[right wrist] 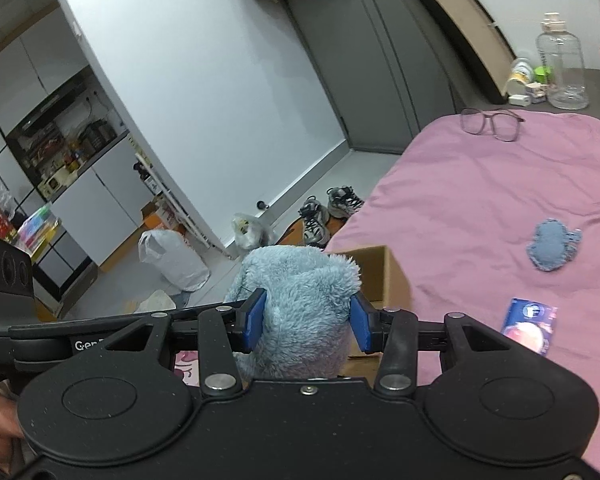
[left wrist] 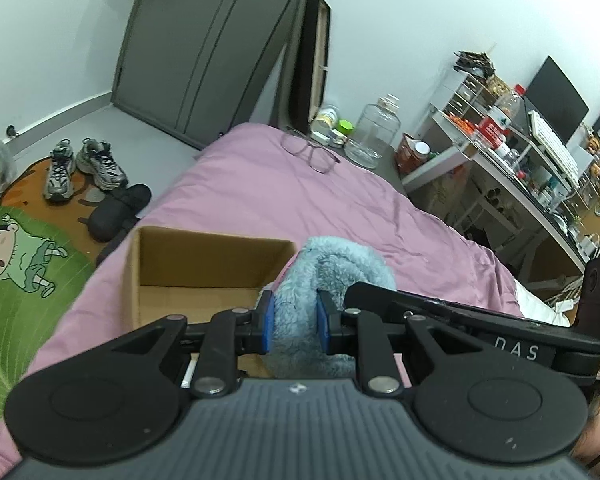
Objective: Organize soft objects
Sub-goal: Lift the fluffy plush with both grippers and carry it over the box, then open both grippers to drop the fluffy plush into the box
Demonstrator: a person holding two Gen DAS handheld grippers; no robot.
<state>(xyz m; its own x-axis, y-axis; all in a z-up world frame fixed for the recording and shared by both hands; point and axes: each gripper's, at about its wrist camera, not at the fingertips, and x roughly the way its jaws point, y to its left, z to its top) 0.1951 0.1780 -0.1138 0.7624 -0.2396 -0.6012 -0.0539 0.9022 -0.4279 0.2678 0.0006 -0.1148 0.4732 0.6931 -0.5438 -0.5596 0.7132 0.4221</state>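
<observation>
A fluffy light-blue plush [left wrist: 332,276] is held between both grippers above the pink bed. My left gripper [left wrist: 296,326] is shut on one part of it, next to the open cardboard box [left wrist: 204,264], which looks empty. My right gripper [right wrist: 306,324] is shut on the plush [right wrist: 300,288] too, with the box [right wrist: 376,276] just behind it. A small flat blue fabric piece [right wrist: 552,246] lies on the pink sheet to the right. The other gripper's black arm [left wrist: 480,320] crosses the left wrist view.
Glasses [left wrist: 310,152] lie at the far end of the bed [left wrist: 340,208]. A small blue card [right wrist: 530,324] lies on the sheet. Sneakers [left wrist: 84,168] and mats are on the floor at left. A cluttered desk [left wrist: 520,168] stands at right. A clear jar [left wrist: 374,132] stands beyond the bed.
</observation>
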